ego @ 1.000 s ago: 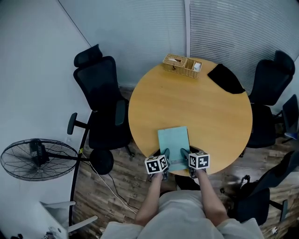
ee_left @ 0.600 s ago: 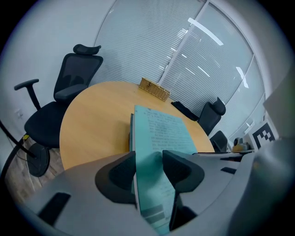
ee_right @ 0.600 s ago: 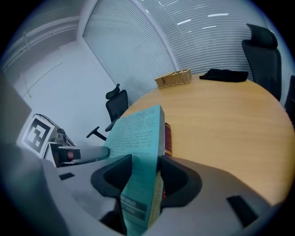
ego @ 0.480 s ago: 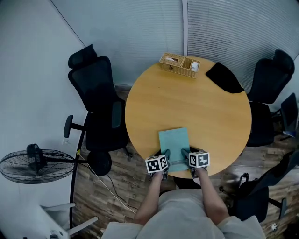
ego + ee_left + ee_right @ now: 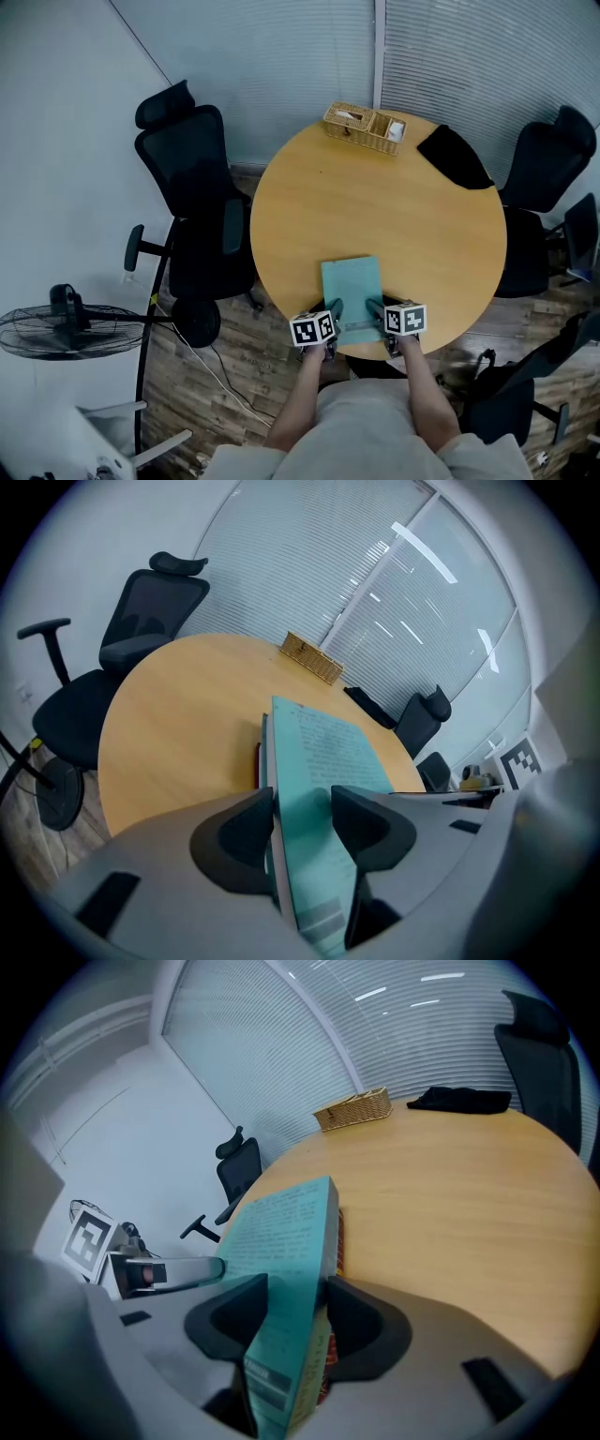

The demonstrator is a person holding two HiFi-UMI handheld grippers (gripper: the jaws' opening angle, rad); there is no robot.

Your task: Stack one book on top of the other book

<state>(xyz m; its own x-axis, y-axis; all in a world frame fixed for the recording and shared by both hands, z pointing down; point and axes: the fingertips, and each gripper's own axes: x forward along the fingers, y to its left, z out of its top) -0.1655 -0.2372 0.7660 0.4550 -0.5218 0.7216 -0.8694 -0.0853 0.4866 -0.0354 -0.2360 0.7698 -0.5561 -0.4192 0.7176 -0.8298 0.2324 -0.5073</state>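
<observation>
A teal book [image 5: 352, 284] lies flat over the near edge of the round wooden table [image 5: 375, 206]. My left gripper [image 5: 334, 309] is shut on its near left corner and my right gripper [image 5: 374, 309] on its near right corner. In the left gripper view the jaws [image 5: 302, 799] press on both faces of the teal book [image 5: 323, 742]. A second book's red edge [image 5: 256, 761] shows just under it. The right gripper view shows the same hold [image 5: 295, 1288] on the teal book [image 5: 281, 1218], with the red-edged book [image 5: 338, 1229] beneath. Whether the two books touch I cannot tell.
A wicker basket [image 5: 364, 129] and a black cloth [image 5: 453, 157] sit at the table's far edge. Black office chairs stand at the left [image 5: 192, 187] and right [image 5: 544, 178]. A floor fan [image 5: 66, 323] is at the lower left.
Both grippers have sunk slightly toward the table with the teal book still held between them. The head view has shifted a little.
</observation>
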